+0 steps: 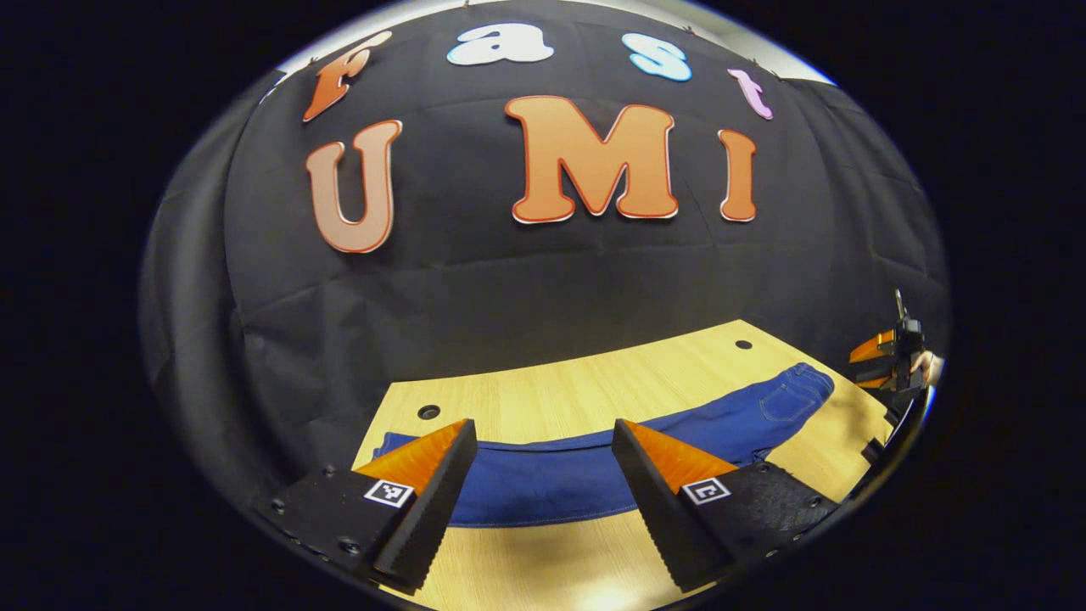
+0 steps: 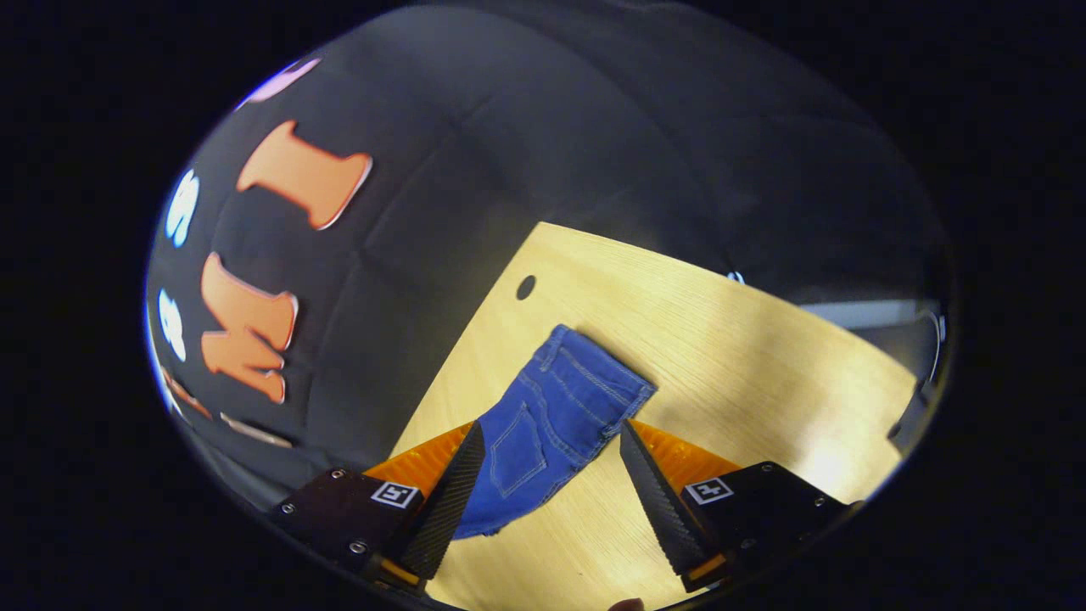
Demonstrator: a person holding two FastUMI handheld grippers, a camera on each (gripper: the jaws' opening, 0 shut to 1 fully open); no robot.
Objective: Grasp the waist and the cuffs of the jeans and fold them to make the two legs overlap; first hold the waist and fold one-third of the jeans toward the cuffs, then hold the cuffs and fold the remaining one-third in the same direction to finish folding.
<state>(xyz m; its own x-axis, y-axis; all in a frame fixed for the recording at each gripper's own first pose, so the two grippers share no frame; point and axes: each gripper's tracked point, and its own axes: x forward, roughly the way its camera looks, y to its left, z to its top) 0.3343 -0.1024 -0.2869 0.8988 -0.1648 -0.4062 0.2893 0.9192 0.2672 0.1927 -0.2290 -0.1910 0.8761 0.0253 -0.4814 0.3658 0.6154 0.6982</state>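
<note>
Both grippers were wide, holding nothing: left gripper [image 1: 543, 441] above jeans [image 1: 594, 462], right gripper [image 2: 551, 441] straddling waist [image 2: 585, 373]. Advice: descend square, pinch both layers.

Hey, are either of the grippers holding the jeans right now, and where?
Nothing is held. The left gripper and right gripper are both open above the jeans, which lie flat on the table.

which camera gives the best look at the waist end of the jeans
The right gripper view: the jeans' waist, with back pocket and stitching, lies close ahead. The left gripper view shows it small and far right, past the long legs.
</note>
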